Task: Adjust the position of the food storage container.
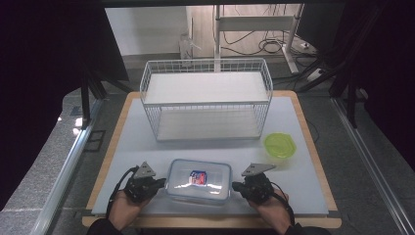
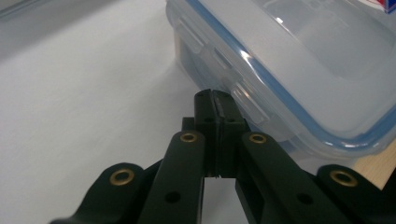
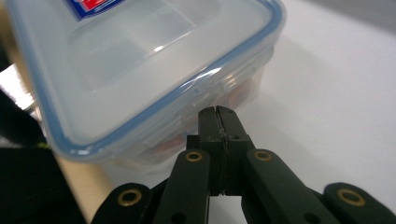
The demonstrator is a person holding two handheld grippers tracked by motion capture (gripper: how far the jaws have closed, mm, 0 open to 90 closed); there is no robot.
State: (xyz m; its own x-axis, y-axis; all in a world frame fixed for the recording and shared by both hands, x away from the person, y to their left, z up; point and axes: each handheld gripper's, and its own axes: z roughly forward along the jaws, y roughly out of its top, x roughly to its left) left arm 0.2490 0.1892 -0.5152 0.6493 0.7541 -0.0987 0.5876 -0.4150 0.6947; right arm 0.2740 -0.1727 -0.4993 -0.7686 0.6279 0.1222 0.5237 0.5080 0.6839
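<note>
Both grippers, left (image 1: pixel 155 184) and right (image 1: pixel 238 186), jaws closed, empty, flank lidded container (image 1: pixel 198 180); press evenly inward.

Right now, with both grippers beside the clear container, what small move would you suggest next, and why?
Probably press both inward against its short ends. The left gripper and right gripper are shut and flank the lidded food container, tips at its side latches, so squeezing between them could lift it.
</note>
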